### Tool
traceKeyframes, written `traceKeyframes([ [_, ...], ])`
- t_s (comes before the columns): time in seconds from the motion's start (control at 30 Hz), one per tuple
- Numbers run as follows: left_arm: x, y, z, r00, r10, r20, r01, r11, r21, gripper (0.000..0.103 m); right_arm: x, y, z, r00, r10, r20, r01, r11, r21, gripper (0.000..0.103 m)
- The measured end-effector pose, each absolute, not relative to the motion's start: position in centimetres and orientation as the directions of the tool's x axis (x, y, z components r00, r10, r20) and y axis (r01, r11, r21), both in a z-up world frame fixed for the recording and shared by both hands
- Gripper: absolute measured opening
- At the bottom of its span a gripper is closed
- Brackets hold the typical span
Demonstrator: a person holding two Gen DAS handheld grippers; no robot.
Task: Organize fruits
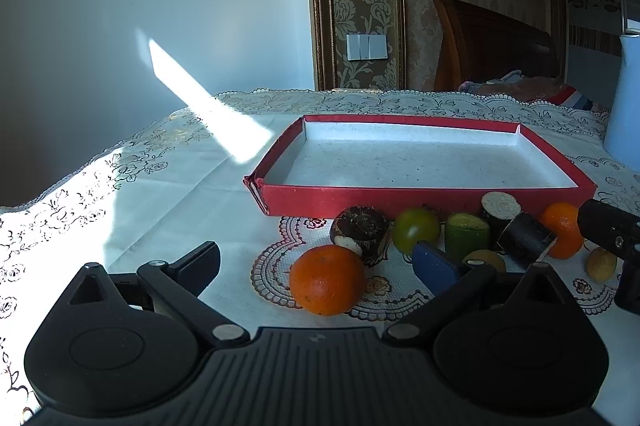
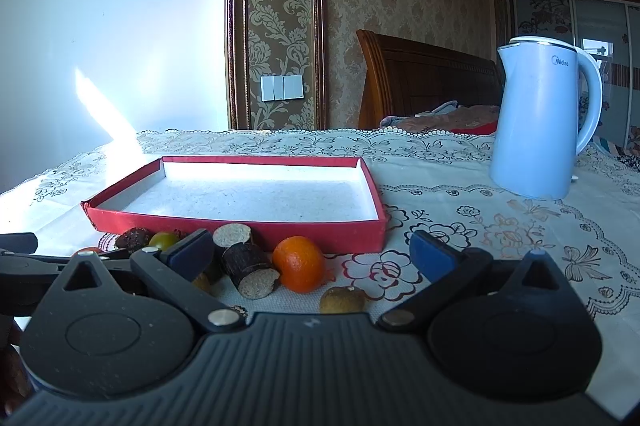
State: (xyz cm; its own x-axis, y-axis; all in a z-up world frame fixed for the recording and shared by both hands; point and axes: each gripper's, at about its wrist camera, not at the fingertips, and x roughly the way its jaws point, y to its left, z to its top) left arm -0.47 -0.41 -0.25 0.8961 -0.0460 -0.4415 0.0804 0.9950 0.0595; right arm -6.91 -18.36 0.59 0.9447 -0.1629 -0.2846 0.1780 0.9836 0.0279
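A shallow red tray [image 1: 420,195] with a white inside stands on the table; it also shows in the right wrist view [image 2: 320,236]. In front of it lie an orange [image 1: 327,280], a dark round fruit [image 1: 360,232], a green tomato [image 1: 416,230], a green cut piece [image 1: 467,240], two dark cane pieces [image 1: 520,238], a second orange [image 1: 562,230] and small yellowish fruits [image 1: 601,264]. My left gripper [image 1: 320,264] is open around the near orange, not touching. My right gripper [image 2: 312,258] is open, with the second orange [image 2: 299,264], a cane piece [image 2: 250,270] and a small brown fruit [image 2: 342,300] between its fingers.
A pale blue electric kettle [image 2: 544,121] stands on the table's right side, behind and right of the tray. The table wears a lace floral cloth [image 2: 480,226]. A wooden headboard and bed lie beyond the far edge. The right gripper shows at the right edge of the left wrist view [image 1: 612,230].
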Motion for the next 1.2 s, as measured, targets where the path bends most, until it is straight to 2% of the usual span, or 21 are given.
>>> traceKeyframes([
  [0.37, -0.4, -0.2, -0.3, 0.893, -0.057, -0.447, 0.082, 0.996, 0.036, 0.103, -7.4, -19.8, 0.5, 0.941, -0.109, -0.32, 0.138, 0.988, 0.068, 0.103],
  [0.53, -0.3, -0.1, -0.4, 0.892, -0.059, -0.447, 0.082, 0.996, 0.034, 0.103, -7.0, -20.2, 0.3, 0.928, -0.127, -0.351, 0.166, 0.983, 0.083, 0.103],
  [1.2, -0.2, -0.2, -0.5, 0.891, -0.054, -0.451, 0.08, 0.996, 0.038, 0.103, -7.2, -20.4, 0.4, 0.923, -0.133, -0.361, 0.171, 0.982, 0.075, 0.103],
])
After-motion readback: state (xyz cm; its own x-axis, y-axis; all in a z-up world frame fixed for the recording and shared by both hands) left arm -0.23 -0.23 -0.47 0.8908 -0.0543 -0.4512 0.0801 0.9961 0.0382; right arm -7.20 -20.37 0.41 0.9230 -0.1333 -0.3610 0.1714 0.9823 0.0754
